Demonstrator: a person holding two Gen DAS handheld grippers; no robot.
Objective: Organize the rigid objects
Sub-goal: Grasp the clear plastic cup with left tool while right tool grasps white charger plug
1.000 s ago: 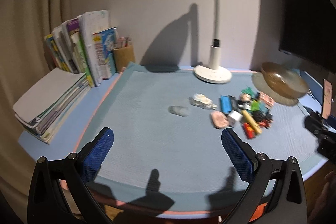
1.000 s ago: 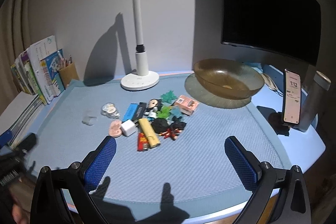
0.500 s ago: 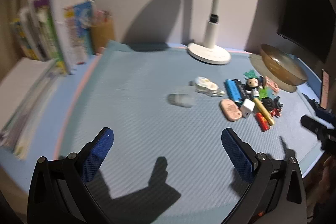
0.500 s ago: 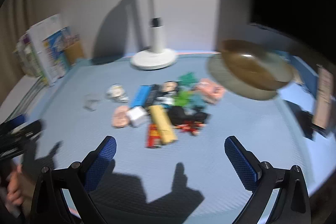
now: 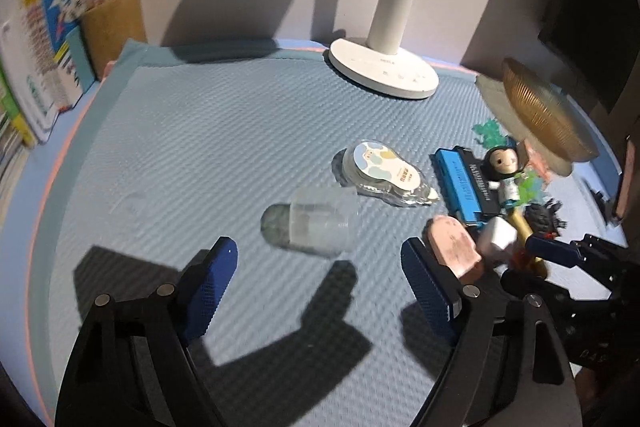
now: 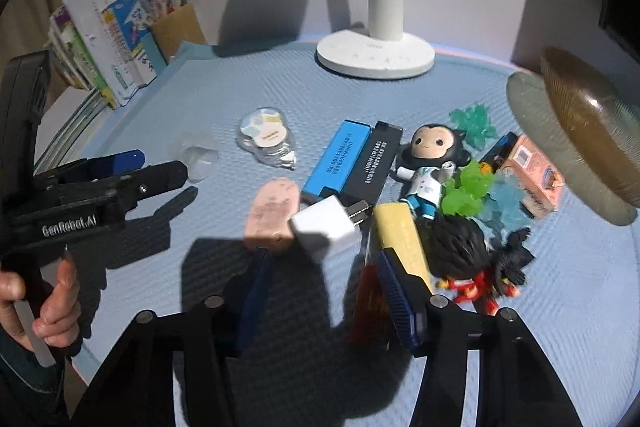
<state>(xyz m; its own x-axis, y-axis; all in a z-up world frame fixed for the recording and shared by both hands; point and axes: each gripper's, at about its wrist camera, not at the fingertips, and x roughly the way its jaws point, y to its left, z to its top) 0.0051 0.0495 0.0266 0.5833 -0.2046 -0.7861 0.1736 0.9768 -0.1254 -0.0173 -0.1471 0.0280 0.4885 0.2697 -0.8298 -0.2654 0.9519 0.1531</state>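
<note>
A pile of small objects lies on the blue mat: a white charger cube [image 6: 326, 229], a pink eraser [image 6: 272, 213], blue [image 6: 334, 157] and black [image 6: 376, 163] bars, a doll figure [image 6: 428, 167], a yellow bar [image 6: 402, 235]. A clear plastic cup [image 5: 312, 221] lies on its side, just ahead of my open left gripper [image 5: 320, 291]. My right gripper [image 6: 324, 297] is open, its jaws straddling the space just short of the charger cube. The left gripper also shows in the right wrist view [image 6: 120, 167].
A white lamp base [image 6: 376, 55] stands at the back. An amber bowl [image 6: 588, 119] sits on a round mat at the right. Books [image 6: 108, 39] and a pencil holder [image 6: 176, 27] line the back left. A sticker pack [image 5: 384, 173] lies mid-mat.
Both grippers have moved forward and down toward the mat. The left now faces the clear cup closely; the right has narrowed its opening and closed in on the charger cube.
</note>
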